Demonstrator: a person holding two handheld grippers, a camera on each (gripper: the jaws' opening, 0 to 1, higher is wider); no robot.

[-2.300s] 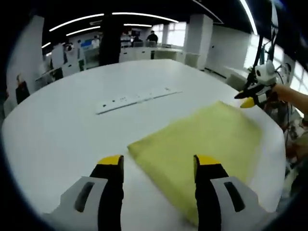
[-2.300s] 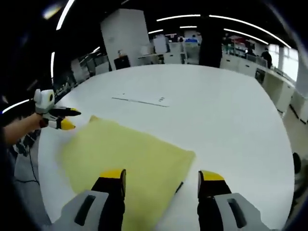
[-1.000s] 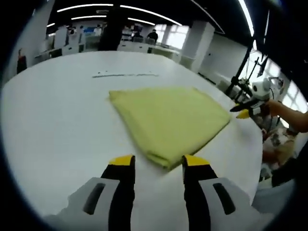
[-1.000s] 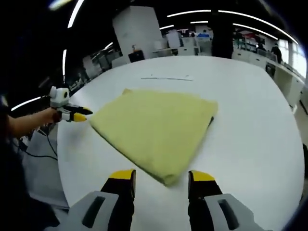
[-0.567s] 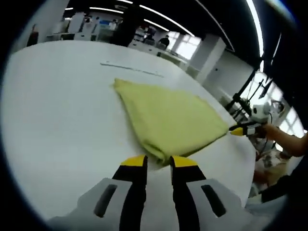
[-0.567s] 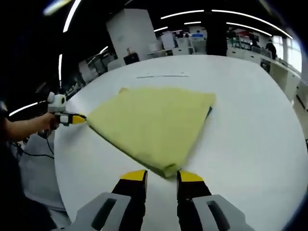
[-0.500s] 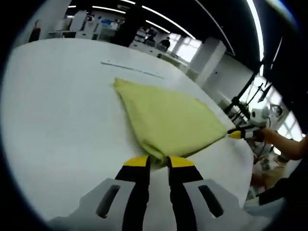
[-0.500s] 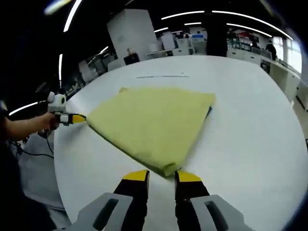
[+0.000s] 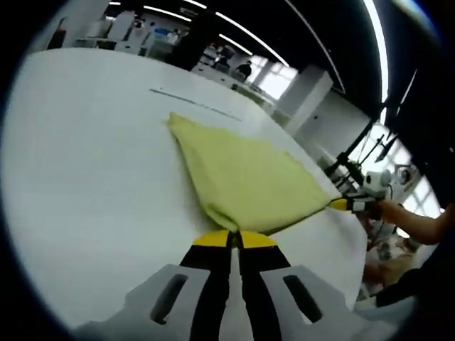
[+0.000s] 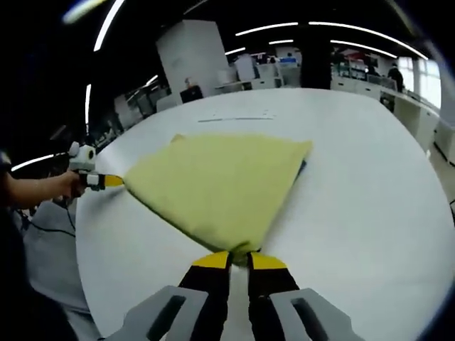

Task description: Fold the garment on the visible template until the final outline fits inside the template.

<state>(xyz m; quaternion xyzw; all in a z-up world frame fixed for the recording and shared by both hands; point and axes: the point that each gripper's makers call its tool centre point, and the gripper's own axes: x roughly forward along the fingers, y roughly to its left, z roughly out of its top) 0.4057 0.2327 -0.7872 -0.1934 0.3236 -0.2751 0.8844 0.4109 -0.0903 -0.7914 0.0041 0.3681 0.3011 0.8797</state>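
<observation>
Two corners of the yellow garment (image 9: 245,181) are pinched in your grippers.
Your left gripper (image 9: 234,240) has its fingers closed on one near corner; your right gripper (image 10: 239,259) has its fingers closed on the other. Between them the garment lies folded flat on the white table (image 9: 85,163), near its edge.
</observation>
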